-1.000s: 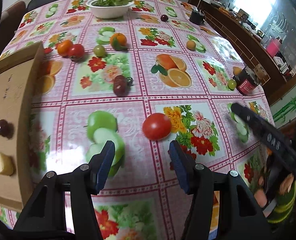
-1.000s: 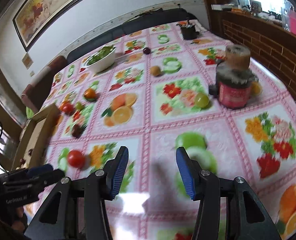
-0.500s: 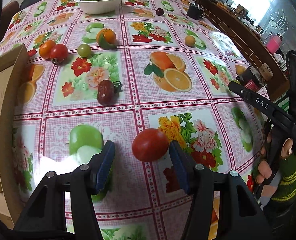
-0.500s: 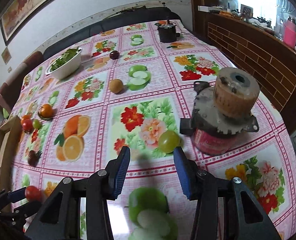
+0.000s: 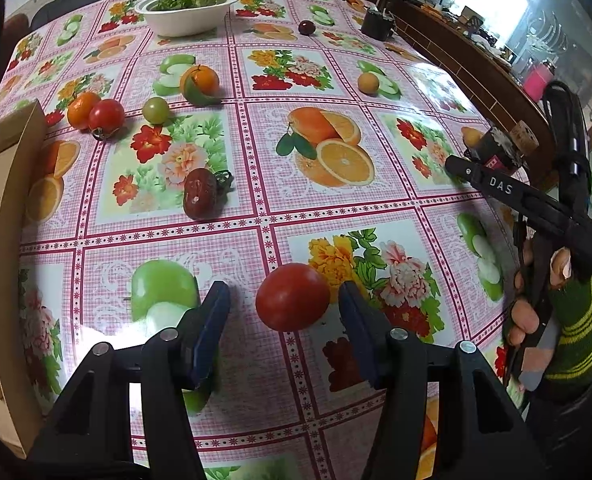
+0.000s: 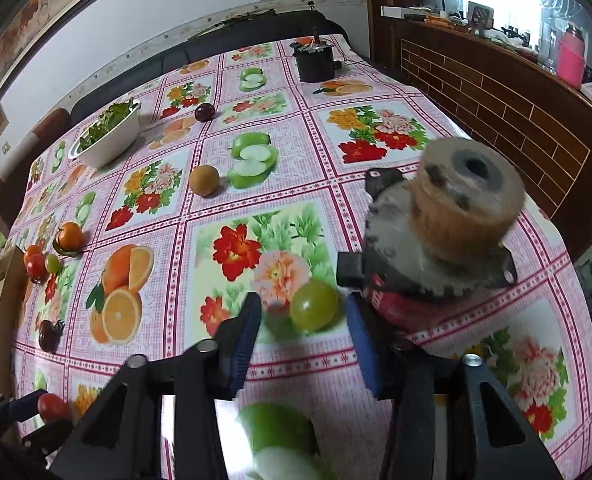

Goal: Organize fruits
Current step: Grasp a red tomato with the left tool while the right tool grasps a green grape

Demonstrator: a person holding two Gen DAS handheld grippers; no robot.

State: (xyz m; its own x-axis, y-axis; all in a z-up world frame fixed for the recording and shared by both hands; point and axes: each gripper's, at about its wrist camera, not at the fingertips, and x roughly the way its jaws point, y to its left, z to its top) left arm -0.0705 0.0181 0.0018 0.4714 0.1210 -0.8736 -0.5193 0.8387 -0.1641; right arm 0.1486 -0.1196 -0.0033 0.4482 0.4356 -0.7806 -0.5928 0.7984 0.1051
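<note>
A red tomato (image 5: 291, 296) lies on the fruit-print tablecloth between the blue pads of my left gripper (image 5: 283, 320). The jaws stand open, with a gap on both sides of the tomato. In the right wrist view a small green round fruit (image 6: 314, 305) sits just ahead of and between the fingers of my right gripper (image 6: 304, 332). Its jaws are closing, and the pads do not touch the fruit. The left gripper and its tomato (image 6: 53, 406) also show at the bottom left of that view.
A red-based motor-like object (image 6: 436, 240) stands right beside the green fruit. A dark red fruit (image 5: 199, 198), oranges (image 5: 81, 115), another tomato (image 5: 105, 116) and a bowl of greens (image 5: 183, 16) lie farther off. A cardboard box (image 5: 3, 208) stands at the left edge.
My right gripper has swung over to the green fruit by the motor-like object, and its jaws have narrowed. The left gripper came forward around the red tomato, then held still.
</note>
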